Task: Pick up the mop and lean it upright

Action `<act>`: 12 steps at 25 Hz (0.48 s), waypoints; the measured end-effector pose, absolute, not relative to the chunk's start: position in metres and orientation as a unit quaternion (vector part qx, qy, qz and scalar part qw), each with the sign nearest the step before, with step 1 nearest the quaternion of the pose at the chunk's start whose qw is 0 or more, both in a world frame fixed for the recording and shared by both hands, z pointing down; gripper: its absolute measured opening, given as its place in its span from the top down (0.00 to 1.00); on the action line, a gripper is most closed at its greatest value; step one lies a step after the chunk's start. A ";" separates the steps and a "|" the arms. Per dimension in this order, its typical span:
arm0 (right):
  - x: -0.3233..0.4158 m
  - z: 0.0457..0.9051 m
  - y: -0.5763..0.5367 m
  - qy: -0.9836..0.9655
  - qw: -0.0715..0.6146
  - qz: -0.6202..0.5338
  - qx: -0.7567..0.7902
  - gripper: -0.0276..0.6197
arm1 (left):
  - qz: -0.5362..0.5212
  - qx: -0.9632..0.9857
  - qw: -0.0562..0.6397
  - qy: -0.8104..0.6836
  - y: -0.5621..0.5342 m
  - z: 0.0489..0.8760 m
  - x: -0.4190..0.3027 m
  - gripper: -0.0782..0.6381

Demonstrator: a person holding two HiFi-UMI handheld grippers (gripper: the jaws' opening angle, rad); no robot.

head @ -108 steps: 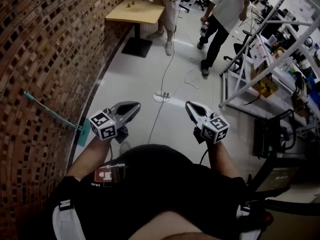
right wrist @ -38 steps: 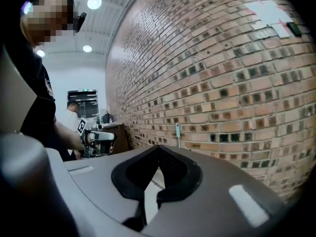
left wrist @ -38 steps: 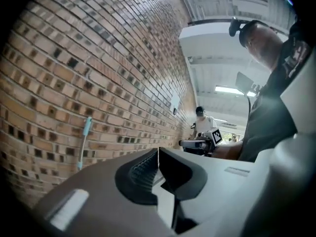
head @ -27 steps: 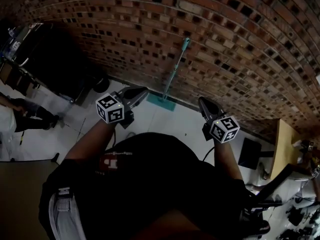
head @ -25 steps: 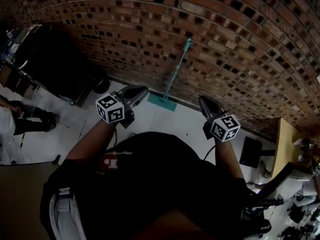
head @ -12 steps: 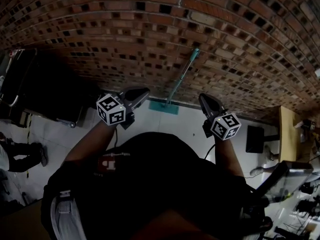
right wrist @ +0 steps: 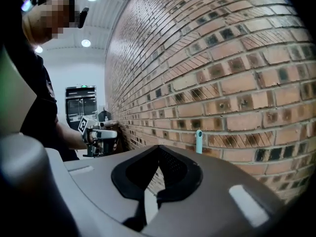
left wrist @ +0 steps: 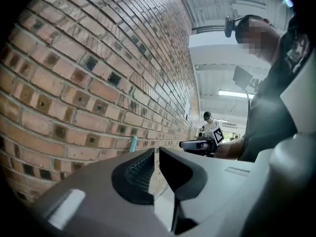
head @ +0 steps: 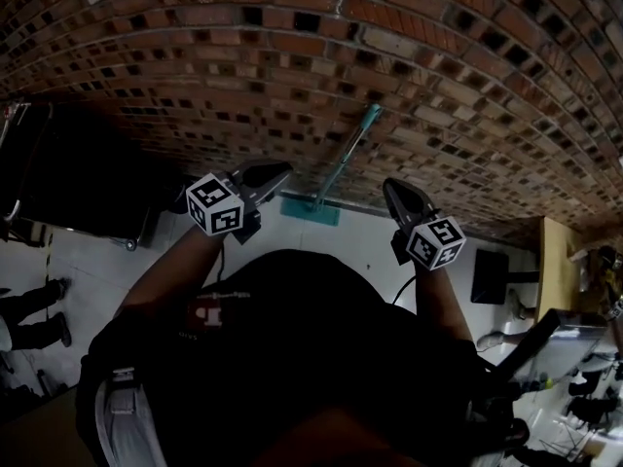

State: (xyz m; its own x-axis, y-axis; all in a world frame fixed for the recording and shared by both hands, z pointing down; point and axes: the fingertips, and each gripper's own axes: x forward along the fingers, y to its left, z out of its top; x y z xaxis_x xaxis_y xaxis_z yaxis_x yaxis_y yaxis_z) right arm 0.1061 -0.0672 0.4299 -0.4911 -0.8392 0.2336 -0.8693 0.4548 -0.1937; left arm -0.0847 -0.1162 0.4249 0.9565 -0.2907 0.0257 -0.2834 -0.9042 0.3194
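Looking down in the head view, we see the mop (head: 341, 161) leaning on the brick wall (head: 292, 47). Its flat teal mop head (head: 310, 209) rests on the pale floor (head: 360, 241) at the wall's foot. It stands between our left tongs (head: 276, 171) and right tongs (head: 391, 189), apart from both. It looks already upright, so we judge the job is keeping it steady. Any regrip should pinch the thin shaft midway and keep the mop head flat, since the smooth floor could let it slide.

In the left gripper view, the ribbed dark pads are pressed together on nothing. The rounded teal handle tip (left wrist: 133, 143) shows against rough, pitted brick.

In the right gripper view, the pads are likewise closed and empty, with the handle tip beyond them.
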 end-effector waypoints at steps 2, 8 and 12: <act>0.118 0.430 -0.084 -0.863 0.054 0.142 0.482 0.93 | -0.015 0.973 0.160 -0.163 -0.126 0.421 -0.069 0.88; 0.151 0.435 -0.121 -0.892 0.067 0.143 0.424 0.93 | -0.022 0.966 0.155 -0.204 -0.150 0.412 -0.022 0.88; 0.168 0.434 -0.142 -0.903 0.068 0.137 0.401 0.93 | -0.022 0.963 0.152 -0.220 -0.162 0.410 0.004 0.88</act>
State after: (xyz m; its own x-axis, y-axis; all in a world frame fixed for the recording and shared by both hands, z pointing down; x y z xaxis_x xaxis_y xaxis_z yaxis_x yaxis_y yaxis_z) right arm 0.1678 -0.1423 0.4338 -0.6687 -0.7060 0.2334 -0.7434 0.6405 -0.1924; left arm 0.0037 -0.1617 0.4104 0.9021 -0.4309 0.0249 -0.4177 -0.8570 0.3018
